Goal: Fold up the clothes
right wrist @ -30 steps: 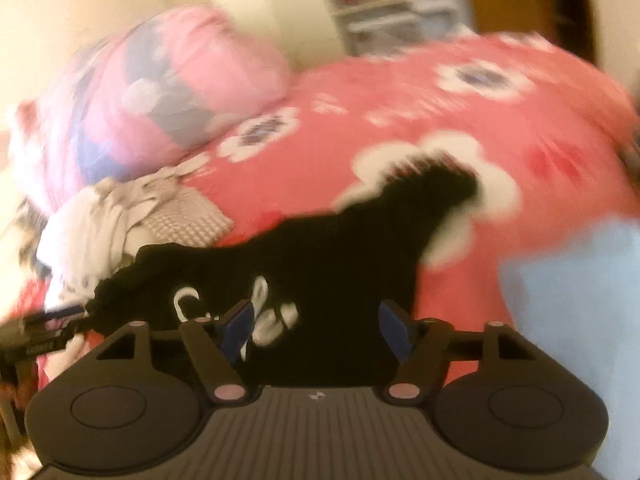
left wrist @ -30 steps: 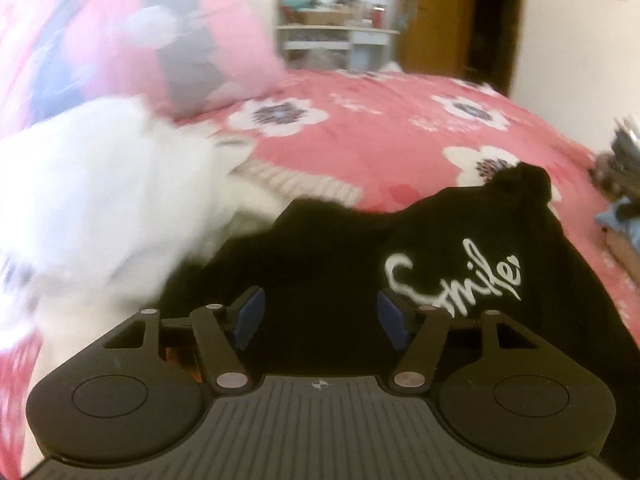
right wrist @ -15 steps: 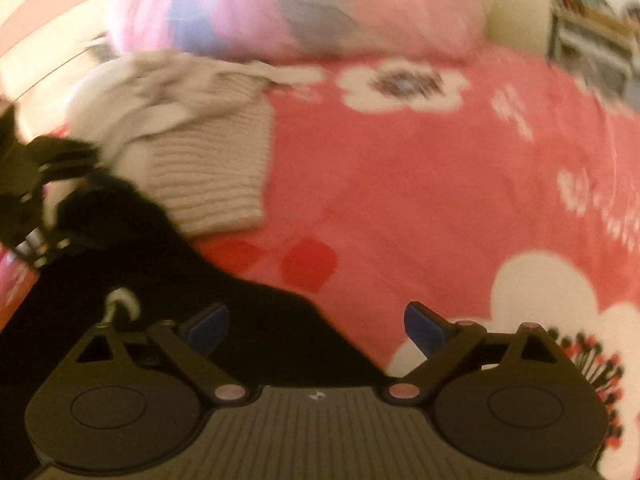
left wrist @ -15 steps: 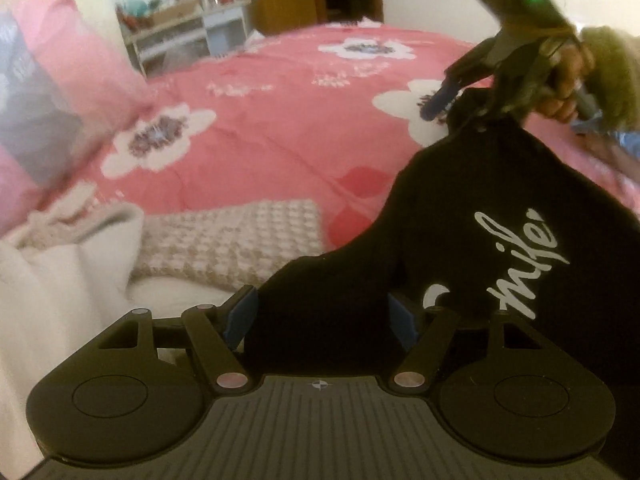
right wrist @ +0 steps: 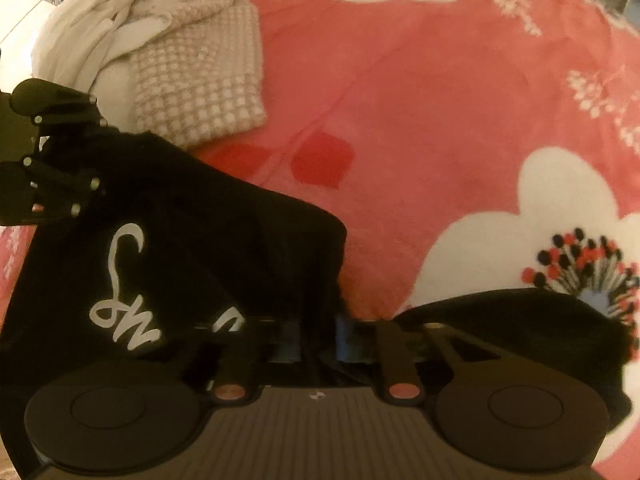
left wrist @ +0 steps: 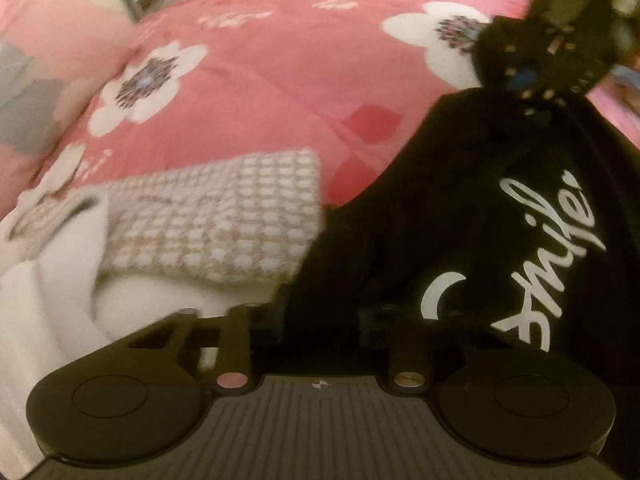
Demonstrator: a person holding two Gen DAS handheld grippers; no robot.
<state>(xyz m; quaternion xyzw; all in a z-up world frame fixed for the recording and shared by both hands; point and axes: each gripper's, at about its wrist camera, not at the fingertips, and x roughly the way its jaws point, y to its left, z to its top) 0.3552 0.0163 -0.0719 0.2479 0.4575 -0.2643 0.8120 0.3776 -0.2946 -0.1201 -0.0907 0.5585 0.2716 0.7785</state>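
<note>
A black shirt [left wrist: 460, 200] with white "Smile" lettering hangs stretched between my two grippers above the pink floral bed cover [left wrist: 260, 80]. My left gripper [left wrist: 320, 316] is closing, its jaws drawn close together with the shirt's edge pinched between them. In the right wrist view the same shirt [right wrist: 220, 240] runs left to the left gripper [right wrist: 60, 168]. My right gripper [right wrist: 320, 336] is closing too, and its blue pads [right wrist: 342, 332] squeeze a fold of black cloth. It also shows in the left wrist view as the right gripper [left wrist: 540, 64], at the shirt's far corner.
A beige checked knit garment [left wrist: 224, 224] and a white garment [left wrist: 40, 300] lie bunched on the bed beside the shirt; both show again as the knit [right wrist: 200, 80] and the white pile [right wrist: 80, 28]. A pink patterned pillow [left wrist: 24, 80] lies at the far left.
Both grippers dropped toward the bed and tipped downward. Their jaws went from wide apart to nearly together on the black shirt's edge. The shirt is now stretched between them.
</note>
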